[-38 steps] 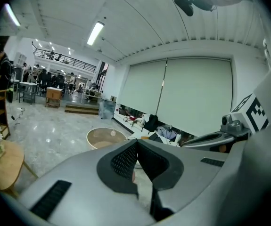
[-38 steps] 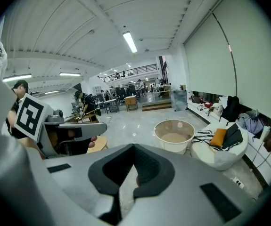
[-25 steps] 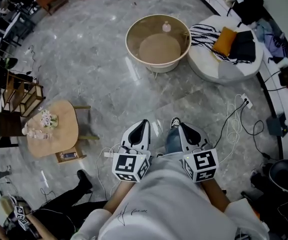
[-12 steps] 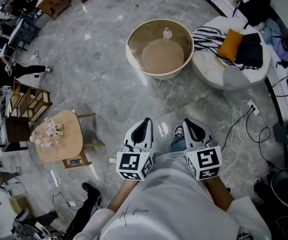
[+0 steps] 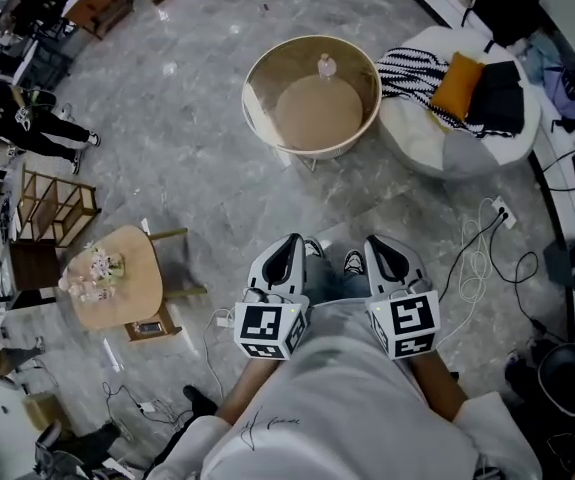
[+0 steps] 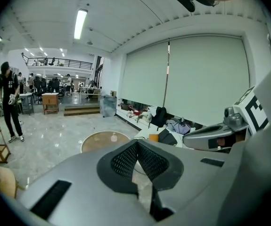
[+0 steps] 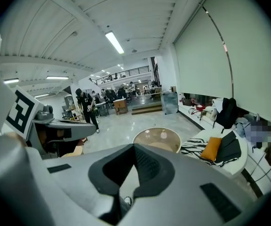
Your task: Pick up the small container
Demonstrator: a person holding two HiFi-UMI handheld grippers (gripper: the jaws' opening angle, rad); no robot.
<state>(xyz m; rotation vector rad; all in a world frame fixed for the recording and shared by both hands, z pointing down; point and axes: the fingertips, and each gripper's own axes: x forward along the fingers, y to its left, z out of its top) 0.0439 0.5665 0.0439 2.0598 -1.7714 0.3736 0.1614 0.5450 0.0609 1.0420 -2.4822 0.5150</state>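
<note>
The small container [image 5: 325, 65], a pale little bottle, stands at the far side of a round glass-topped table [image 5: 259, 106] on the floor ahead. It also shows in the left gripper view [image 6: 113, 137] and the right gripper view [image 7: 163, 134]. My left gripper [image 5: 291, 249] and right gripper [image 5: 379, 248] are held side by side close to my body, well short of the table. In both gripper views the left gripper [image 6: 137, 143] and the right gripper [image 7: 134, 148] have their jaws shut, with nothing between them.
A white round pouf [image 5: 447, 148] with a striped blanket, an orange cushion and a black one sits right of the table. A small wooden table [image 5: 117, 278] with flowers is at left. Cables [image 5: 477, 248] trail on the floor at right. A person in black [image 5: 27, 128] walks far left.
I have stepped forward over the marble floor, both grippers carried along side by side. A person in black has come into view at the upper left. Both grippers stay shut.
</note>
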